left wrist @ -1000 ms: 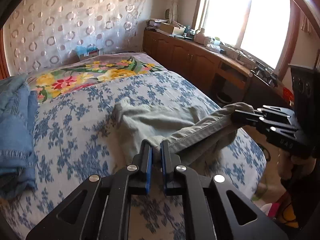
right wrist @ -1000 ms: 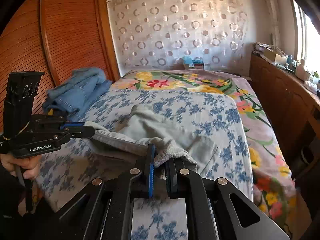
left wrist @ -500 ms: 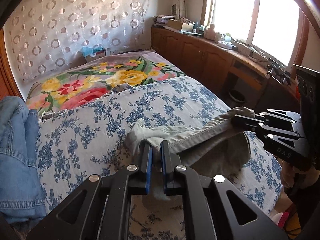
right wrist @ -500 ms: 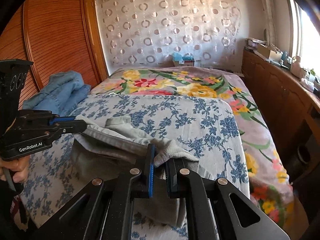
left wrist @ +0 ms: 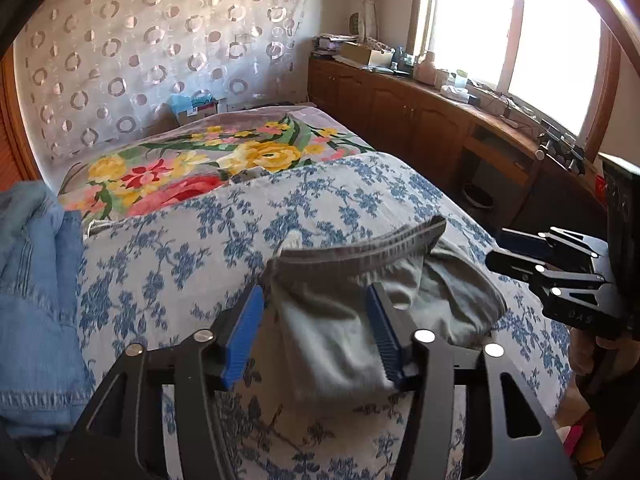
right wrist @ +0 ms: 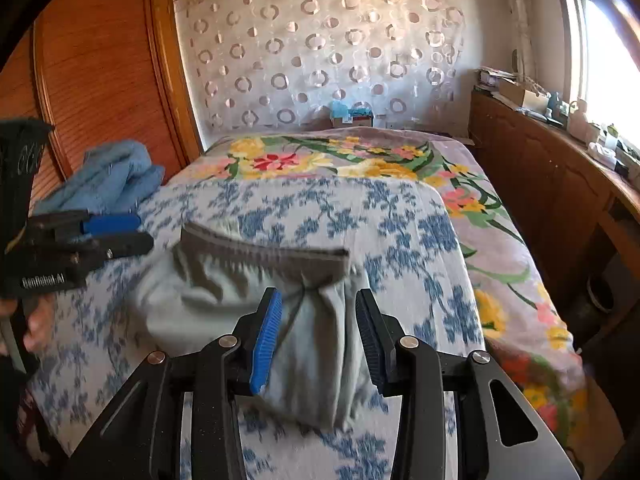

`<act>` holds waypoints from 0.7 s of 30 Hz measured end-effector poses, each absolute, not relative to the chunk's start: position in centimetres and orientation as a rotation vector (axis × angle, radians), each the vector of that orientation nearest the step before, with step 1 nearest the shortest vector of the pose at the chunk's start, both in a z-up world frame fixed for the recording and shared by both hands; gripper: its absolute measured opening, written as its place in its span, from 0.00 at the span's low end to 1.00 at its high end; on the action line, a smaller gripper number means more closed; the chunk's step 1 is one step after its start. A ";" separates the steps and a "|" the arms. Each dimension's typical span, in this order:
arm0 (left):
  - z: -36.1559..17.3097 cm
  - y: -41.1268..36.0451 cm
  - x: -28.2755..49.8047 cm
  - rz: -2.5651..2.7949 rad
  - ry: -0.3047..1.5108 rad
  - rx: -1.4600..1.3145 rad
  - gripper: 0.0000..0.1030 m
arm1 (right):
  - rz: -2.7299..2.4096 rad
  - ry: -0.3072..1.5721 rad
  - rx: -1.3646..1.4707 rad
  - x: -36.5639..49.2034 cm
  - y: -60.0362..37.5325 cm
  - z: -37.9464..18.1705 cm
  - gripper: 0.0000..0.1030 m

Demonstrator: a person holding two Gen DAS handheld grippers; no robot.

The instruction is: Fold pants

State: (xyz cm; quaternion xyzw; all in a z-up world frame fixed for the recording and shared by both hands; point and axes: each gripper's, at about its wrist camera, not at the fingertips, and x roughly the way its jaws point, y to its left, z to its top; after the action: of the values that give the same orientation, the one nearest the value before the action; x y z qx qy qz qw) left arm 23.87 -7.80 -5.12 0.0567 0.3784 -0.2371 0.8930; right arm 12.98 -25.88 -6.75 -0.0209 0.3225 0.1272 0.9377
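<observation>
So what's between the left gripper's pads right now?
The grey pants, seen in the left wrist view. The left gripper is opening, its pads off the cloth, which lies on the bed.

Left hand-held gripper [left wrist: 316, 326]: black angular frame, triangular cut-outs, round silver screws, ribbed blue pads [left wrist: 243, 332]. Right hand-held gripper [right wrist: 318, 334]: same black build, one pad bright blue, the other darker. White "GenRobot.AI" lettering on the left unit's side.
</observation>
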 end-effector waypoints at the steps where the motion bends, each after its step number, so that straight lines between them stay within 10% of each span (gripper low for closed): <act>1: -5.3 -7.8 23.7 -0.493 0.787 0.121 0.55 | 0.263 0.667 -0.047 12.7 -25.9 -7.1 0.39; 21: -10.4 -7.9 22.0 -0.557 0.883 0.147 0.47 | 0.264 0.775 -0.031 12.4 -26.9 -9.1 0.46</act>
State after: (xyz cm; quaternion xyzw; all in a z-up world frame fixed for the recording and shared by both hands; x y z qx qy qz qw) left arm 22.02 -7.90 -10.44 0.0701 0.4213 -0.2657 0.8643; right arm 12.37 -26.87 -9.12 -0.0151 0.3766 0.1285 0.9173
